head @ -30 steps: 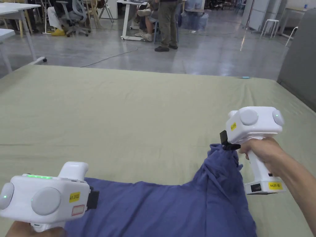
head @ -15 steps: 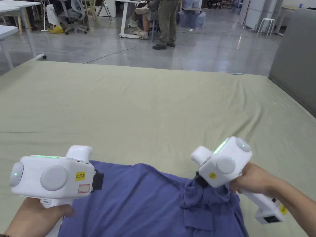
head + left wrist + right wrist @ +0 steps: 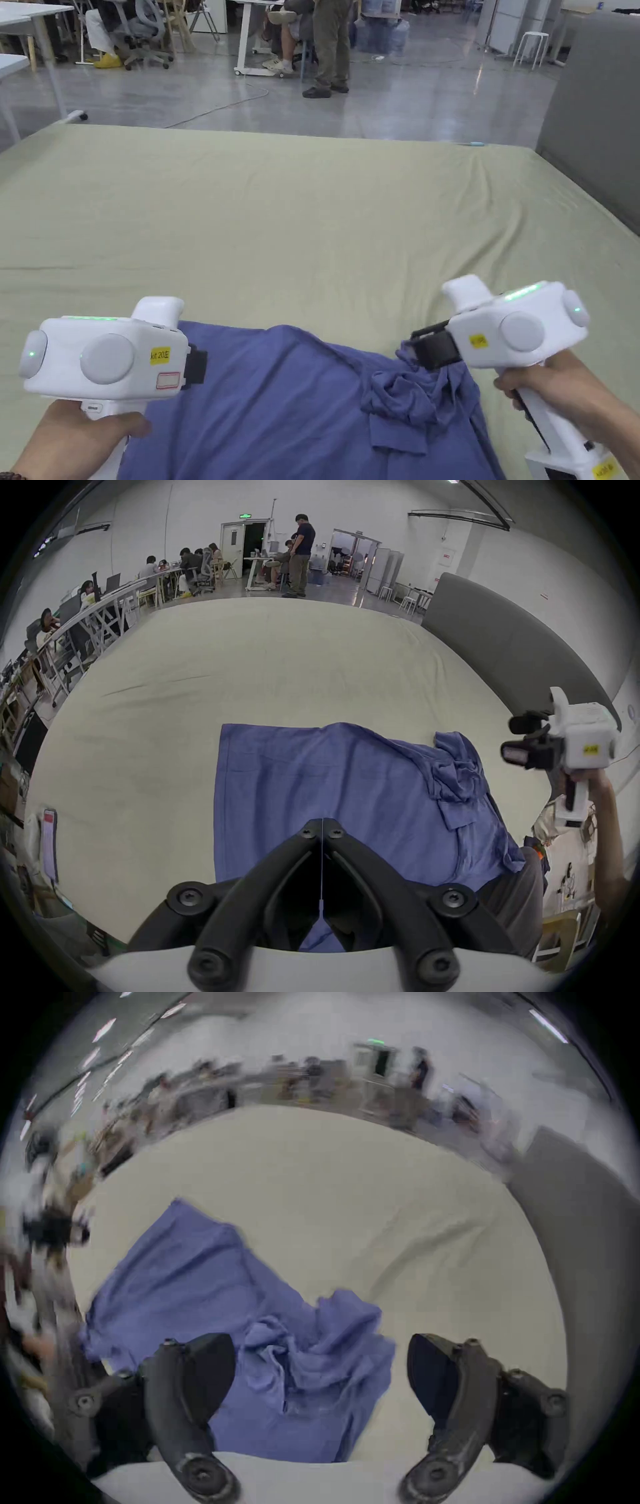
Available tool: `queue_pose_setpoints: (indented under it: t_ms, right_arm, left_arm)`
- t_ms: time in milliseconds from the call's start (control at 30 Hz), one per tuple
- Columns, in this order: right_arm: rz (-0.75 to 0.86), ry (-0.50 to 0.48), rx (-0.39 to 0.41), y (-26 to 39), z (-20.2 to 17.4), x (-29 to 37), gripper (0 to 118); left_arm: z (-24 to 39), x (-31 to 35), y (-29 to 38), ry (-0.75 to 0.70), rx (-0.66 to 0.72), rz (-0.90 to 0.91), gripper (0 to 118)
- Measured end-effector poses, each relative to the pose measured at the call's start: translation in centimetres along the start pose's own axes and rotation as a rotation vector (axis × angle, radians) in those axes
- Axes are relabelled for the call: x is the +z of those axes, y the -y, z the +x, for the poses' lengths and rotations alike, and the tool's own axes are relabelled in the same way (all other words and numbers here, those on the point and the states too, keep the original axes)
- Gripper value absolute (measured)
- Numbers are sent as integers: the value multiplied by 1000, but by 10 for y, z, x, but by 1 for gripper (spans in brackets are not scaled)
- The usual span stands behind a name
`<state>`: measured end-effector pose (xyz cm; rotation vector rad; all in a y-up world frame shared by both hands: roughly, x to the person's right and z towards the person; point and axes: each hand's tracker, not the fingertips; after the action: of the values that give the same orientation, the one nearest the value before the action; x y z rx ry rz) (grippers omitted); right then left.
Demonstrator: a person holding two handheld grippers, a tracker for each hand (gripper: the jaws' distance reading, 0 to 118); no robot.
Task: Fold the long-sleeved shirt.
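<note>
1. Blue long-sleeved shirt (image 3: 300,406) lies on the olive-green sheet (image 3: 300,212), in the lower centre of the head view, running off the bottom edge of the frame.
2. Left part of the shirt is flat and smooth, with a straight far edge and a straight left edge, best seen in the left gripper view (image 3: 311,791).
3. Right part of the shirt is bunched: a crumpled knot of cloth (image 3: 406,400) sits on top of the flat layer, lower right of centre in the head view.
4. Left gripper (image 3: 199,367), lower left of the head view, is held by a hand (image 3: 75,440) over the near left part of the shirt. In the left gripper view its jaws are closed tip to tip, with nothing seen between the tips; shirt cloth shows below and beyond them. Clenched, empty as far as visible.
5. Right gripper (image 3: 420,349), lower right of the head view, is held by the other hand (image 3: 562,394). Its black jaws point left, just beside the far right corner of the bunched cloth.
6. In the right gripper view (blurred) the jaws stand wide apart, and the crumpled cloth (image 3: 304,1366) lies between and beyond them, not pinched. Released.
7. Left gripper view shows the right gripper (image 3: 519,743) at the right edge of the frame, clear of the shirt.
8. Background: a person stands (image 3: 328,44) on the grey floor at the top of the head view; others sit at desks, upper left.
</note>
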<state>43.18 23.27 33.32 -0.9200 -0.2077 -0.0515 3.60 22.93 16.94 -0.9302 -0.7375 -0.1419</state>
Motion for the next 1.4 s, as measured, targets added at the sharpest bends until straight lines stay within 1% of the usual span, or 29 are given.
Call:
queue_pose_setpoints:
  t_ms: [33, 67, 100, 167, 233, 300, 333, 400, 433, 567, 633, 667, 700, 767, 800, 833, 867, 900, 933, 967, 1000, 1033, 1167, 1200, 1233, 1300, 1333, 1367, 1400]
  right_arm:
    - [-40, 7, -84, 1, 7, 4, 89]
    - [-70, -3, -154, 4, 14, 5, 39]
    - [-89, -9, -177, 8, 17, -1, 0]
    - [-87, 26, -129, 9, 18, -6, 0]
    - [-127, 124, -80, 7, 17, -16, 0]
    - [-130, 101, -113, 1, 11, -37, 0]
    - [-121, 91, -168, -2, 13, -44, 7]
    - [-130, 72, -220, -14, 21, -66, 85]
    - [-171, 68, -229, -18, 23, -78, 105]
    - [-252, 146, -236, -28, 31, -121, 103]
    - [-304, 179, -268, -26, 37, -137, 86]
    - [-351, 166, -286, -27, 42, -150, 65]
    - [-397, 150, -301, -24, 44, -158, 52]
    - [-405, 53, -328, -13, 44, -166, 49]
    - [-380, 106, -304, -11, 42, -162, 49]
    - [-381, 90, -297, -12, 44, -161, 48]
    - [-384, 88, -304, -15, 45, -158, 46]
    - [-387, 82, -305, -16, 45, -157, 39]
    - [-389, 71, -293, -18, 46, -159, 22]
    - [-379, 65, -288, -17, 45, -160, 13]
    - [-377, 73, -276, -17, 42, -161, 13]
    - [-370, 79, -253, -16, 40, -163, 12]
    - [-365, 96, -228, -14, 30, -161, 12]
    - [-369, 96, -222, -14, 34, -164, 12]
    - [-371, 95, -215, -15, 34, -164, 12]
    - [-378, 92, -216, -17, 35, -165, 12]
    - [-380, 89, -218, -18, 36, -163, 12]
    - [-381, 84, -216, -21, 37, -159, 12]
    - [-373, 74, -212, -24, 39, -152, 12]
  left_arm:
    - [-1, -2, 0, 0, 2, -2, 0]
    - [-2, -5, 0, -3, 4, -4, 0]
    - [-2, -8, 1, -5, 6, -8, 0]
    - [-3, -10, 0, 1, 9, -14, 0]
    - [-2, -12, 0, 4, 14, -13, 0]
    - [0, -13, -1, 4, 11, -12, 0]
    - [0, -15, -2, 1, 10, -12, 0]
    - [-1, -20, -5, -2, 8, -20, 0]
    - [-5, -25, -8, -5, 11, -21, 0]
    - [-11, -44, -24, -16, 11, -30, 0]
    - [-16, -58, -35, -31, 9, -46, 0]
    - [-19, -67, -42, -35, 6, -53, 0]
    - [-23, -78, -49, -43, 9, -58, 0]
    - [-32, -98, -63, -56, 19, -78, 0]
    - [-37, -109, -70, -62, 23, -83, 0]
    - [-41, -117, -75, -71, 24, -89, 0]
    - [-47, -127, -81, -110, 21, -95, 8]
    - [-53, -139, -87, -119, 32, -95, 30]
    - [-59, -149, -92, -155, 35, -110, 64]
    - [-67, -161, -97, -191, 51, -127, 106]
    - [-73, -171, -102, -208, 61, -140, 117]
    - [-79, -179, -106, -206, 64, -131, 117]
    - [-90, -213, -108, -275, 80, -231, 114]
    - [-91, -221, -105, -287, 79, -233, 104]
    - [-91, -225, -102, -288, 77, -225, 86]
    - [-85, -222, -96, -279, 42, -168, 73]
    - [-81, -216, -98, -263, 25, -177, 52]
    - [-80, -208, -99, -247, 26, -151, 0]
    - [-79, -198, -102, -192, 39, -124, 0]
